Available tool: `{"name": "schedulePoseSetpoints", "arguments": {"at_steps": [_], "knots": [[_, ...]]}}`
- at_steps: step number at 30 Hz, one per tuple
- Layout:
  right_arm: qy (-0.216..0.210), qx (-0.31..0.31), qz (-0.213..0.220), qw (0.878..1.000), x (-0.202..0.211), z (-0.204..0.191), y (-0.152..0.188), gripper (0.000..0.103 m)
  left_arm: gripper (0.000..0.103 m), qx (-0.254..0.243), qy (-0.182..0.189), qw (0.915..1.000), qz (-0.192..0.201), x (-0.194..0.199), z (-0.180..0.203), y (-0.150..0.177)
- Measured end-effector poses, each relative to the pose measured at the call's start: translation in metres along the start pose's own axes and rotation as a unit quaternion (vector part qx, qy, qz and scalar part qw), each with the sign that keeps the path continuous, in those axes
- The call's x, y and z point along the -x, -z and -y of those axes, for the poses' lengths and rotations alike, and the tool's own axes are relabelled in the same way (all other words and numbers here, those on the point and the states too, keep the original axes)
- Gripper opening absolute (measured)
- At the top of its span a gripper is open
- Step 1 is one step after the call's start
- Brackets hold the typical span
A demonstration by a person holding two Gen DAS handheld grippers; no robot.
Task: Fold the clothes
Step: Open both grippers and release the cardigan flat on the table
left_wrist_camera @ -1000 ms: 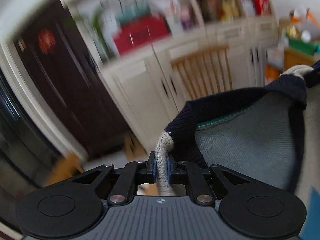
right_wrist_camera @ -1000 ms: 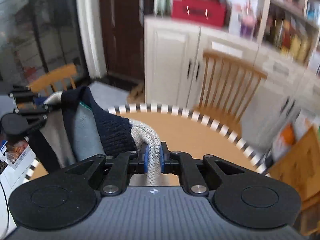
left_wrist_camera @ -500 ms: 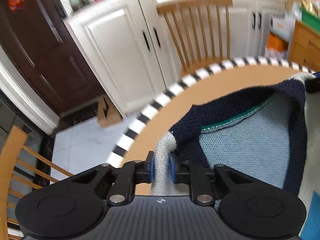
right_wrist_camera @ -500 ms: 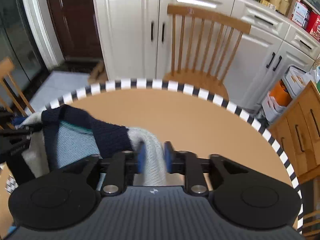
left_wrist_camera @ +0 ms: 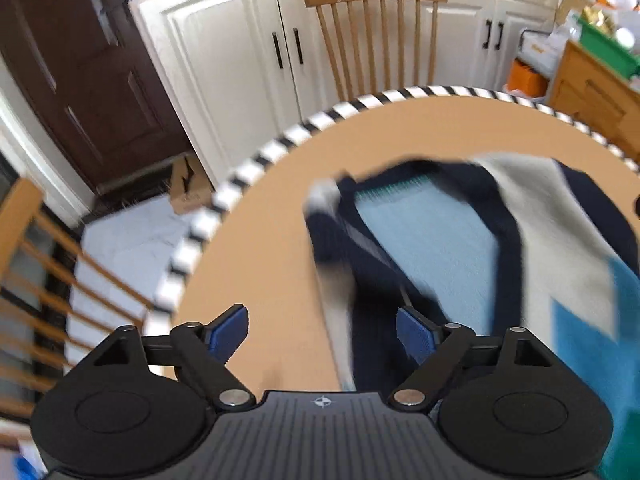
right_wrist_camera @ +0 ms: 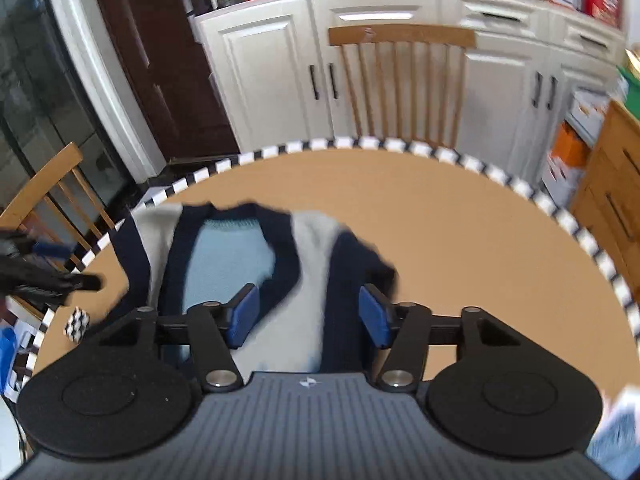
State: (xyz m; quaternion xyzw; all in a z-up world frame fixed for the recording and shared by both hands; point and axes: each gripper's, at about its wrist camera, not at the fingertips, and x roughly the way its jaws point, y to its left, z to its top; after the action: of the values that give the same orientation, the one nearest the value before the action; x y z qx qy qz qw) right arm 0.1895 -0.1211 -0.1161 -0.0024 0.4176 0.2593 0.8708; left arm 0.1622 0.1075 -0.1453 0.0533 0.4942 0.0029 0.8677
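A knit sweater (left_wrist_camera: 460,240) in navy, light blue and cream lies on the round wooden table (left_wrist_camera: 272,240), blurred by motion. My left gripper (left_wrist_camera: 322,334) hangs over its left edge, jaws opening wide, pads clear of the cloth. In the right wrist view the sweater (right_wrist_camera: 240,256) spreads across the table's left half. My right gripper (right_wrist_camera: 308,316) is above its near part, jaws opening, cream and navy cloth seen between the blue pads (right_wrist_camera: 244,314) without being pinched. The left gripper (right_wrist_camera: 48,276) shows at the left edge there.
The table (right_wrist_camera: 460,240) has a black-and-white checked rim. A wooden chair (right_wrist_camera: 400,84) stands behind it before white cabinets (right_wrist_camera: 272,80). Another chair (left_wrist_camera: 36,264) is at the left. A wooden dresser (right_wrist_camera: 612,188) is at the right, a dark door (left_wrist_camera: 80,60) at the back left.
Both grippers came down from mid-air toward the table and let go of the cream cuffs they pinched. The sweater dropped and now lies on the table. Both jaws have opened.
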Motion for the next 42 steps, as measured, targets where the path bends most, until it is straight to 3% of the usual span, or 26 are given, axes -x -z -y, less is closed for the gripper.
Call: {"name": "schedulePoseSetpoints", "arguments": {"at_steps": [4,6,10,14,15,17,18,19,23,27,30,33,35,36,39,42], "knots": [[-0.012,-0.094,-0.032,0.995,0.003,0.037,0.042,0.049,0.084,0.064,0.029,0.9972,-0.025,0.023,0.003,0.060],[-0.027,-0.109,-0.041,0.993,0.006,0.043,0.060,0.050,0.083,0.107,0.053,0.9924,-0.029,0.032,0.002,0.088],[-0.024,-0.080,-0.069,0.994,0.011,0.040,0.082,0.054,0.080,0.147,0.068,0.9862,-0.035,0.048,0.009,0.130],[-0.052,-0.067,-0.100,0.991,0.006,0.023,0.103,0.051,0.056,0.141,0.053,0.9882,-0.029,0.044,0.021,0.145],[-0.046,-0.043,-0.106,0.992,0.004,0.015,0.108,0.049,0.049,0.145,0.058,0.9872,-0.030,0.043,0.023,0.147],[-0.015,0.009,-0.115,0.993,-0.006,-0.005,0.116,0.045,0.045,0.149,0.063,0.9862,-0.031,0.038,0.026,0.147],[0.000,0.029,-0.112,0.993,-0.009,-0.012,0.120,0.033,0.042,0.149,0.062,0.9864,-0.031,0.036,0.027,0.147],[0.012,0.045,-0.109,0.993,-0.011,-0.018,0.123,0.007,0.040,0.149,0.058,0.9867,-0.031,0.035,0.027,0.146],[-0.033,-0.018,-0.078,0.996,0.015,-0.006,0.101,0.006,0.030,0.146,0.027,0.9887,-0.021,0.039,0.015,0.142],[-0.010,0.012,-0.015,1.000,0.069,0.003,0.068,0.006,0.020,0.134,-0.047,0.9899,-0.007,0.047,-0.013,0.140],[0.041,0.009,0.003,0.999,0.087,0.014,0.054,0.006,0.018,0.141,-0.097,0.9852,-0.003,0.048,-0.037,0.140],[0.109,-0.014,-0.052,0.993,0.057,0.025,0.066,0.014,0.019,0.157,-0.116,0.9808,-0.006,0.049,-0.053,0.146],[0.140,0.012,-0.098,0.985,0.042,0.022,0.084,0.014,0.020,0.170,-0.111,0.9792,-0.002,0.059,-0.057,0.153],[0.134,0.016,-0.091,0.987,0.049,0.019,0.091,0.019,0.029,0.181,-0.096,0.9788,0.005,0.068,-0.059,0.158],[0.070,0.000,-0.046,0.996,0.088,0.011,0.112,0.083,0.044,0.216,-0.036,0.9757,0.018,0.096,-0.057,0.177],[0.007,-0.007,-0.053,0.999,0.118,0.014,0.141,0.083,0.045,0.217,0.026,0.9758,0.012,0.115,-0.037,0.199]]}}
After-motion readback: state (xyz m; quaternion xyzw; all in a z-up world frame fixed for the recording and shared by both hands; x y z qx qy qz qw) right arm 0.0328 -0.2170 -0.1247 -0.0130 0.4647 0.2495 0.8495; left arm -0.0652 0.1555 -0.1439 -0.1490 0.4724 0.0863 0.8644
